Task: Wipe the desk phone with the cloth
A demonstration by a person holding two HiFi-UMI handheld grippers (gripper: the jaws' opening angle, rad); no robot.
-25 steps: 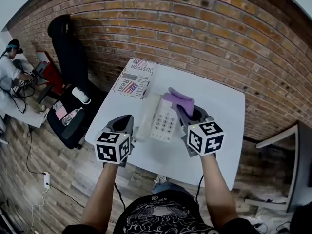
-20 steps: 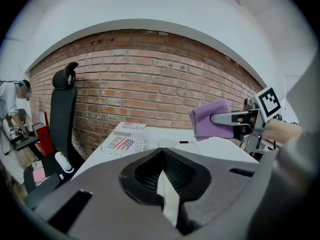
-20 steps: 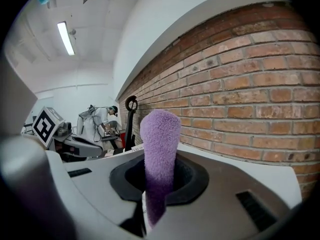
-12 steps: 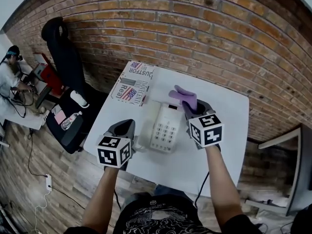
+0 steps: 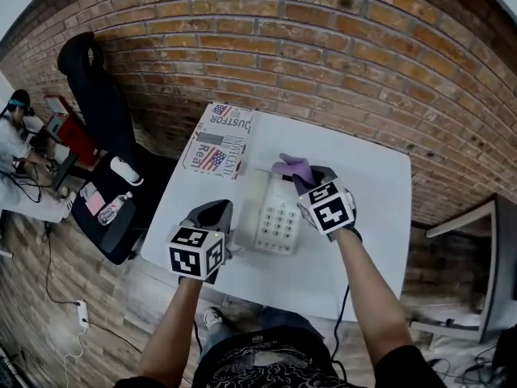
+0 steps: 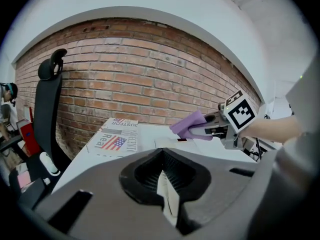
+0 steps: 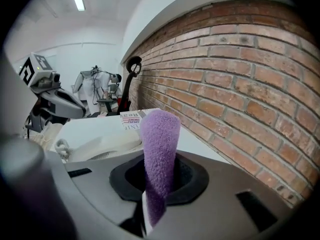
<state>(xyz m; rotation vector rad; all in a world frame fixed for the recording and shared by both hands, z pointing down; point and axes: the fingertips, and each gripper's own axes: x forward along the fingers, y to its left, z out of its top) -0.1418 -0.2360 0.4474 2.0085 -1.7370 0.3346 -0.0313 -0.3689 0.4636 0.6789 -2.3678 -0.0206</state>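
Desk phone (image 5: 280, 217), white, centred on table (image 5: 367, 192): right gripper (image 5: 305, 178) clenched on purple cloth (image 5: 291, 167) at the phone's far end, left gripper (image 5: 216, 213) closed on nothing beside its near-left edge; wiping probably goes best with light, overlapping strokes down the keypad, base steadied.

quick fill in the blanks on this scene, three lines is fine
1. The right gripper is shut on a ____ cloth.
2. The phone lies on a ____ table.
3. Behind the table stands a wall of bare ____.
Missing words: purple, white, brick.
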